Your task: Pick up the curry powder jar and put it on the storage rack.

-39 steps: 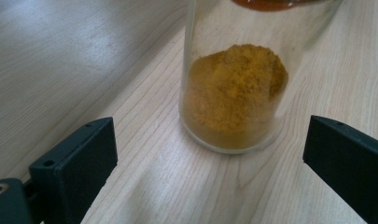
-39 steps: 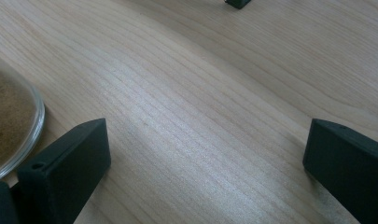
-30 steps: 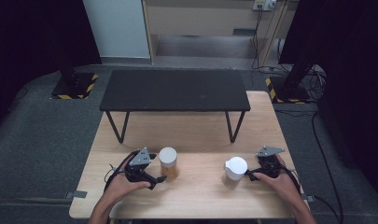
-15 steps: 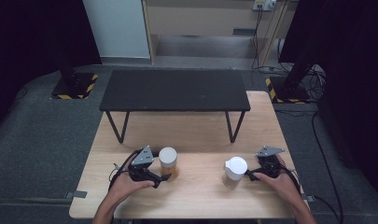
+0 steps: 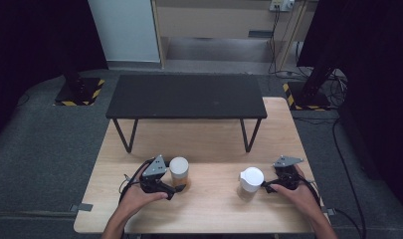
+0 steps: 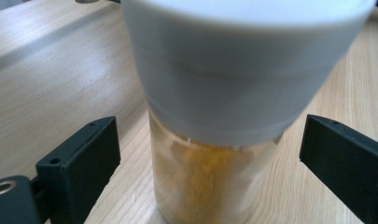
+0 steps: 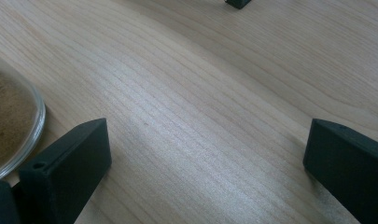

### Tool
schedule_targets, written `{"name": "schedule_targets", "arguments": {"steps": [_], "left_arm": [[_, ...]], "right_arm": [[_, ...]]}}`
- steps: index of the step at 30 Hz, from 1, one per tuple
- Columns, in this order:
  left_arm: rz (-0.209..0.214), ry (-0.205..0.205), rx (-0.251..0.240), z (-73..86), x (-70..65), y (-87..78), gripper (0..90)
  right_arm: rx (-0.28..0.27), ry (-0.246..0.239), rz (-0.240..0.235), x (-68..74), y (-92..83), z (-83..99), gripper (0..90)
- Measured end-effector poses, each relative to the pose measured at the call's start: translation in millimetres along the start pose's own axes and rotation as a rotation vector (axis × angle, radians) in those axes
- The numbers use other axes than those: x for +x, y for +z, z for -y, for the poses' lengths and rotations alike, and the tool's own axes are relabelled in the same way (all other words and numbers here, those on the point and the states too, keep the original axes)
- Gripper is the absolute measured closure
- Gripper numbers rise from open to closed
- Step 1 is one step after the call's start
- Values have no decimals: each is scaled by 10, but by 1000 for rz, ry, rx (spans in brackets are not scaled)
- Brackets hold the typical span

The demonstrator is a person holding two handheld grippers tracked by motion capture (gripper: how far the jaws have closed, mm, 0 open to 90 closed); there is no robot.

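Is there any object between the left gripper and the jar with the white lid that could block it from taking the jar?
No, nothing visible blocks it. The jar already stands between the jaws of the left gripper, which have just been closing. A gap of bare table remains on each side, so the pads do not press on it yet.

The pale wooden table [image 5: 214, 149] was looked down on from above; the white-capped glass jar [image 6: 224, 116] was seen super close by the left gripper view.

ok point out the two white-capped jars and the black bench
left jar [image 5: 179, 166], high view, on its white cap
right jar [image 5: 251, 177], high view, on its white cap
black bench [image 5: 189, 94], high view, middle of its top
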State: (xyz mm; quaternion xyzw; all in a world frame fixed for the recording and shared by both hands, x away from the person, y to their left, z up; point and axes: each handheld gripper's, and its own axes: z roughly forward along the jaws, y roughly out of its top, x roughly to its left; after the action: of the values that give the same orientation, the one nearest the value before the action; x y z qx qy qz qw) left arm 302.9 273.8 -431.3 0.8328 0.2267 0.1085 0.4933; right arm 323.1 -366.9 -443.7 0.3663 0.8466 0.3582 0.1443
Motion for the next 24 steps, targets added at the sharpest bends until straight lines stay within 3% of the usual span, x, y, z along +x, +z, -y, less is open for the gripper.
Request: {"name": "schedule_targets", "arguments": {"steps": [5, 13, 19, 24], "left_arm": [[-10, 8, -38, -3, -32, 4, 94], [-5, -16, -105, 17, -37, 1, 216], [-1, -23, -108, 8, -28, 2, 325], [-3, -14, -99, -20, -45, -4, 330]], "right_arm": [[0, 0, 0, -1, 0, 0, 15], [0, 0, 0, 1, 0, 0, 16], [0, 1, 0, 1, 0, 1, 15], [0, 1, 1, 1, 0, 0, 15]]}}
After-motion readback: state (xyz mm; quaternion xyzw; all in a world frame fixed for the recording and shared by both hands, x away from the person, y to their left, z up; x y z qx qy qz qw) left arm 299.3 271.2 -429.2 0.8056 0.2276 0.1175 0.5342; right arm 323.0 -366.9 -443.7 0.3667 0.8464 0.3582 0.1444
